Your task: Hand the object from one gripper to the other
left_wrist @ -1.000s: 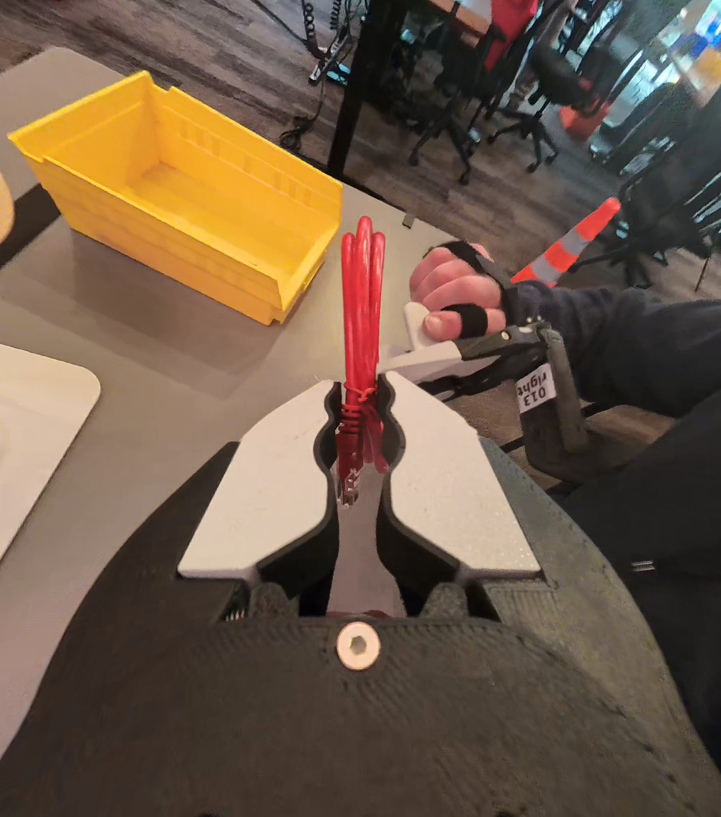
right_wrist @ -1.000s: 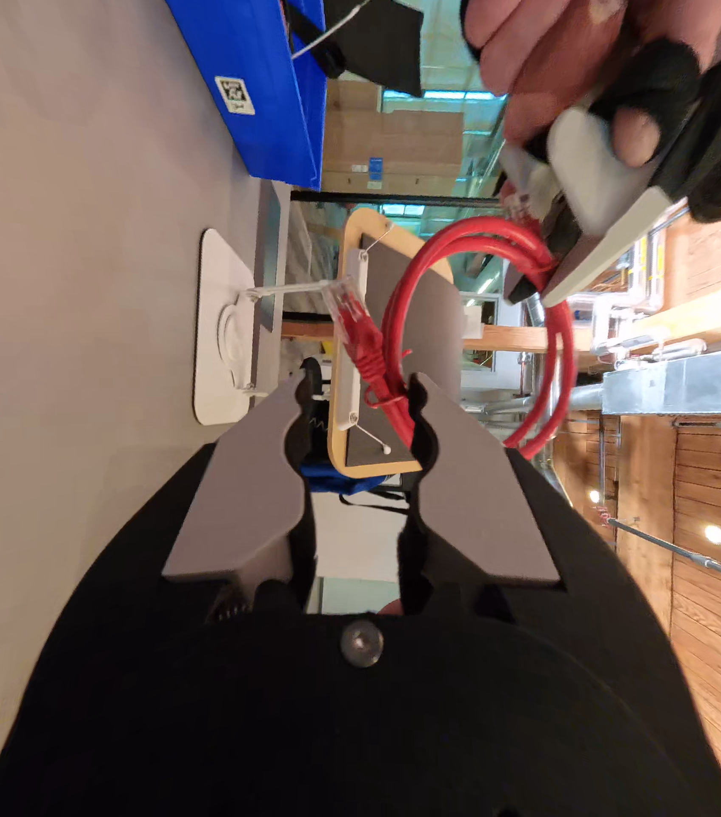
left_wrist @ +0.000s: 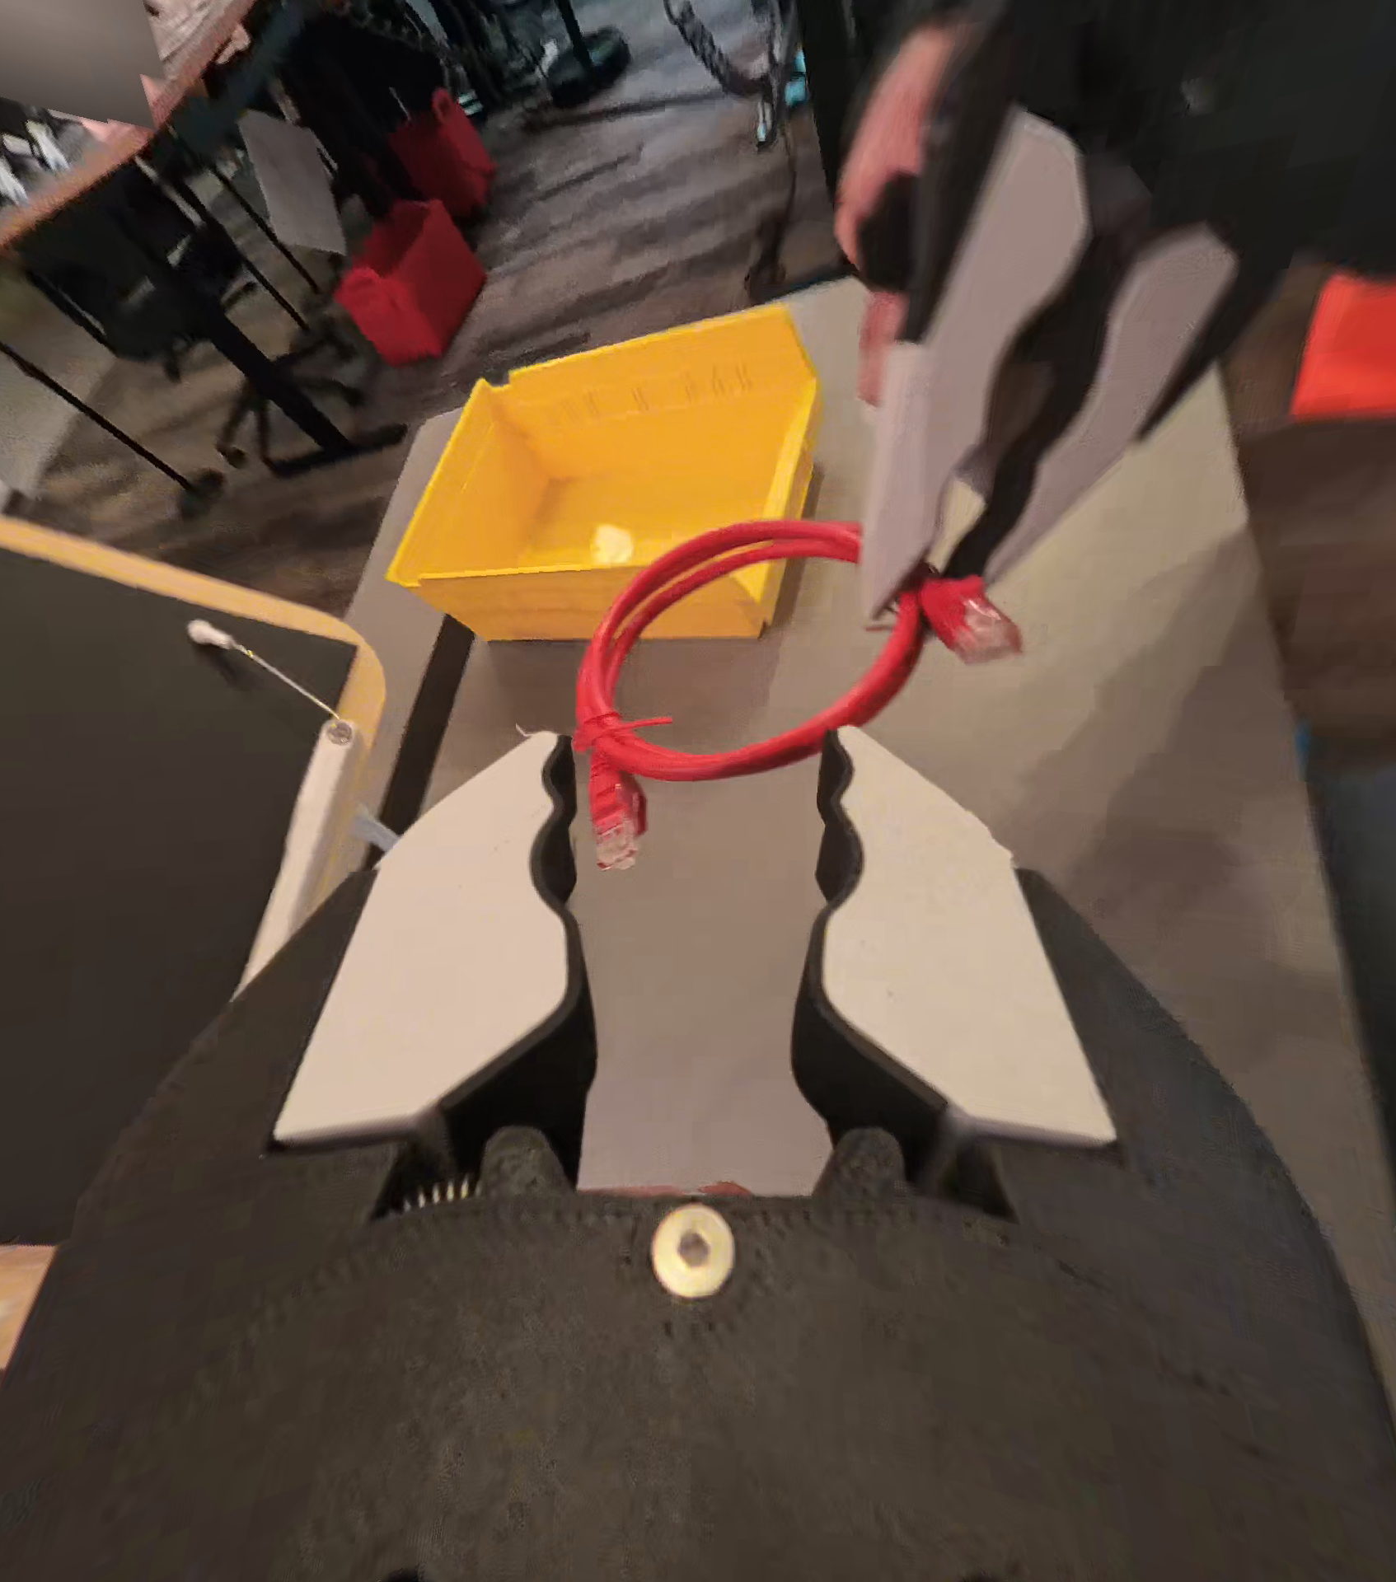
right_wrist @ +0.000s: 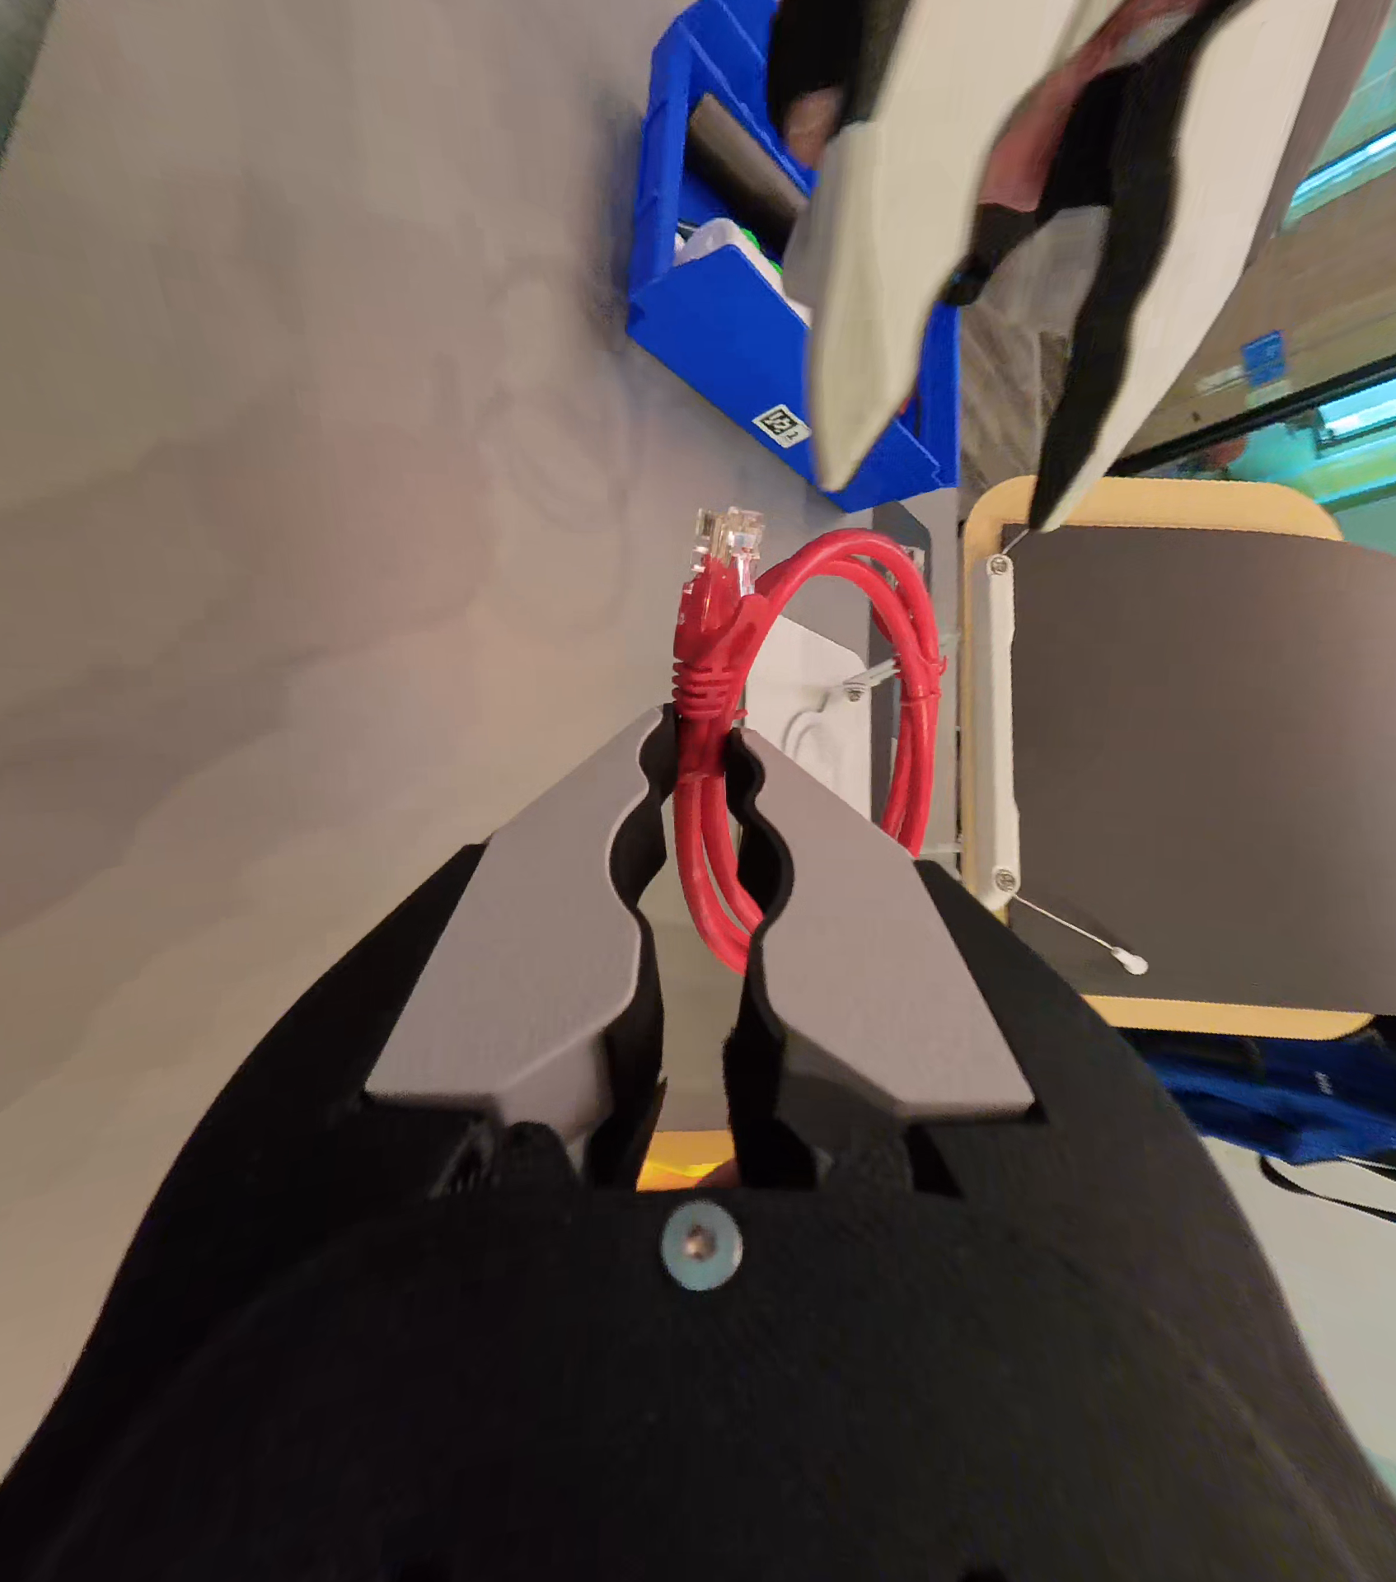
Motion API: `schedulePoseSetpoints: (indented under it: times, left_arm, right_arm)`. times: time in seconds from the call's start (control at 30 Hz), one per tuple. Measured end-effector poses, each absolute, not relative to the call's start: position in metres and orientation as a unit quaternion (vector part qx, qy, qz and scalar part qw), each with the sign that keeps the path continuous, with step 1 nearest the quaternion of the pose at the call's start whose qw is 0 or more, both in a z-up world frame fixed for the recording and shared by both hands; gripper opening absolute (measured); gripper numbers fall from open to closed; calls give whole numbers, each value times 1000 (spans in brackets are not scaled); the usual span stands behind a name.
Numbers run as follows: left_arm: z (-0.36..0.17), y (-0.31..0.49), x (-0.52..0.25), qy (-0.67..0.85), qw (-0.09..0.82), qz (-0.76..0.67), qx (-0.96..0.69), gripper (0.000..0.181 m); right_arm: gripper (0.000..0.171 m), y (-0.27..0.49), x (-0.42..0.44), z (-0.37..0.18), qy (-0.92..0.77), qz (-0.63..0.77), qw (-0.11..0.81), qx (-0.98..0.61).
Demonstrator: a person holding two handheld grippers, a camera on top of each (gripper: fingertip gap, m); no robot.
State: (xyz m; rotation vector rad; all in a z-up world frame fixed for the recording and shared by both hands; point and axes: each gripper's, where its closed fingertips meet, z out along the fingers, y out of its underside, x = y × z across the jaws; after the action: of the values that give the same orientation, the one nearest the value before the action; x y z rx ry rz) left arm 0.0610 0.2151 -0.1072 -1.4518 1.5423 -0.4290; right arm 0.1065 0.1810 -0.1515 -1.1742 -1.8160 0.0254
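Grey table (left_wrist: 1063, 770) w/ yellow bin (left_wrist: 617, 479) at 12 o'clock in left wrist view, blue bin (right_wrist: 729, 342) at 12 o'clock in right wrist view. Left gripper (left_wrist: 695, 753) spread wide, holding nothing. Right gripper (right_wrist: 703, 728) pinches red coiled ethernet cable (right_wrist: 763, 753) near one clear plug; coil hangs above table, its low arc just beyond left gripper's tips, 2nd plug dangling beside left finger.
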Motion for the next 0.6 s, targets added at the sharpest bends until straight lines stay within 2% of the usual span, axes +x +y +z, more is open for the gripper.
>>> schedulePoseSetpoints:
  times: [0.03, 0.17, 0.5, 0.57, 0.6]
  left_arm:
    - [-113, 210, 64, 651, 470, -140, -579, 53]
    - [-138, 198, 71, 702, 456, -51, -544, 23]
    - [-152, 192, 73, 739, 454, 11, -498, 9]
    - [-155, 189, 73, 738, 449, -8, -504, 6]
    - [-155, 188, 74, 732, 451, -28, -510, 6]
  right_arm:
    - [7, 179, 105, -151, -743, 20, 466, -480]
    - [7, 173, 104, -151, -752, 37, 448, -481]
    - [9, 172, 107, -141, -743, 90, 443, -494]
    - [11, 178, 107, -133, -727, 86, 463, -500]
    - [20, 181, 108, -128, -718, 83, 477, -500]
